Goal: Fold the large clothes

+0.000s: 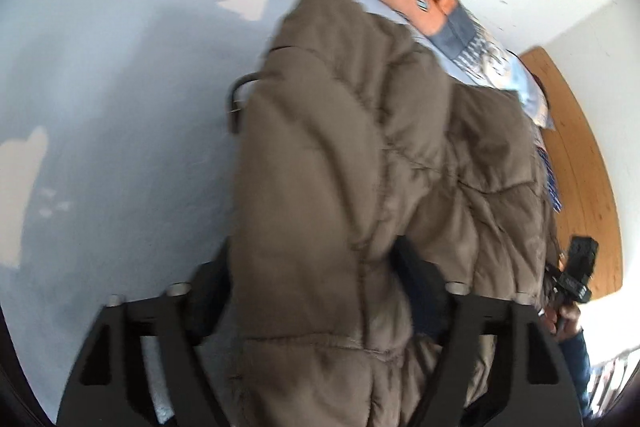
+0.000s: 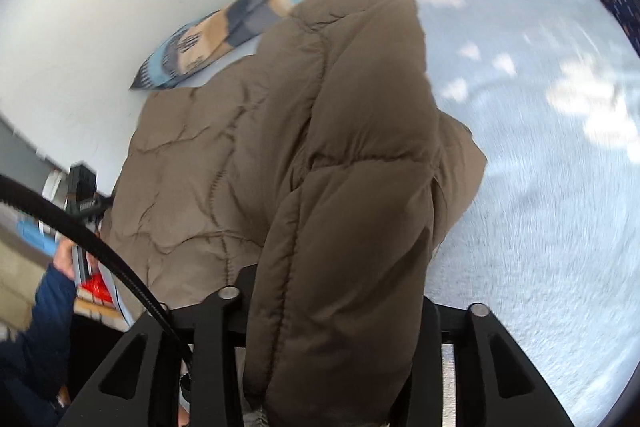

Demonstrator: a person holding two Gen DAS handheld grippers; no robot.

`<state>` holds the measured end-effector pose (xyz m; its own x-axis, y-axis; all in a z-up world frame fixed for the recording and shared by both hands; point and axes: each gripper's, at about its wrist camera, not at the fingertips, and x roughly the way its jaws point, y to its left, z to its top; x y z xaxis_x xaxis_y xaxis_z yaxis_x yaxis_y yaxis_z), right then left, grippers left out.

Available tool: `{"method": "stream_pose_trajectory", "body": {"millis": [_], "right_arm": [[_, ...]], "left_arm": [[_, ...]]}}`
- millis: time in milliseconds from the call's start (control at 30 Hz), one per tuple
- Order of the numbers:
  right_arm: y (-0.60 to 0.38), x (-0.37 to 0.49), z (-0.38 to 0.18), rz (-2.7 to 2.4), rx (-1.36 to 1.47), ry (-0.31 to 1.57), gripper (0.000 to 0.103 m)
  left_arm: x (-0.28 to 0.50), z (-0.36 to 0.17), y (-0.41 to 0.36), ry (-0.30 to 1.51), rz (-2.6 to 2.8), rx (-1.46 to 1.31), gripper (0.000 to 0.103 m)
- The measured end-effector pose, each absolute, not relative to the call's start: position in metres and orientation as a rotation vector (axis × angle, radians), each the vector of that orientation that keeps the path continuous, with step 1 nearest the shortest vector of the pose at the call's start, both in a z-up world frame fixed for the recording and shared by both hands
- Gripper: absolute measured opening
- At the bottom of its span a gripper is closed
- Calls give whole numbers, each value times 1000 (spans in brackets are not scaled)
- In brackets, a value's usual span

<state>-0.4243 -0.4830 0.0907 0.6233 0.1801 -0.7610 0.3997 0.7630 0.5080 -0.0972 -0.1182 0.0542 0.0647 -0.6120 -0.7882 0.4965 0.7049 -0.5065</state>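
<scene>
Brown quilted puffer jacket [image 1: 352, 163] lies on the pale blue bedsheet [image 1: 120, 75]; left gripper [image 1: 316, 291] and right gripper [image 2: 340, 311] each clamp a padded fold.

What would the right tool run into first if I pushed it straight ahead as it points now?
The brown puffer jacket itself: the right tool grips it, and the padded bulk fills the line ahead. Probably the blue bedsheet lies behind.

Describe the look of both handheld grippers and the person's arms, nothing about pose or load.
Both the left gripper and right gripper are matte black, with angular cut-out finger frames and silver pins at the joints. A black ribbed cable crosses the right view. The person's sleeve is dark blue.
</scene>
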Motion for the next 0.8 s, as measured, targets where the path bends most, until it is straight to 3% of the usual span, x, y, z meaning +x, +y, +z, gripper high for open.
{"method": "stream_pose_trajectory", "body": {"millis": [33,200,433,600,800], "right_arm": [[-484,-425,90,-153,729,914,53],[-480,-434,107,-212,716,925,59],[-484,-470,137,-327,678,887,62],[-485,-486,182,-427,633,729,71],[-457,-446,208,-437,512,656,72]], "left_arm": [[-98,53,-114,1261,-830,-141,80],[-103,73,-81,1245,-807,-256,80],[-116,137,-40,993,-669,-255,80],[-138,171,-68,827,-643,-135,80],[-181,192,-165,736,-730,130,81]]}}
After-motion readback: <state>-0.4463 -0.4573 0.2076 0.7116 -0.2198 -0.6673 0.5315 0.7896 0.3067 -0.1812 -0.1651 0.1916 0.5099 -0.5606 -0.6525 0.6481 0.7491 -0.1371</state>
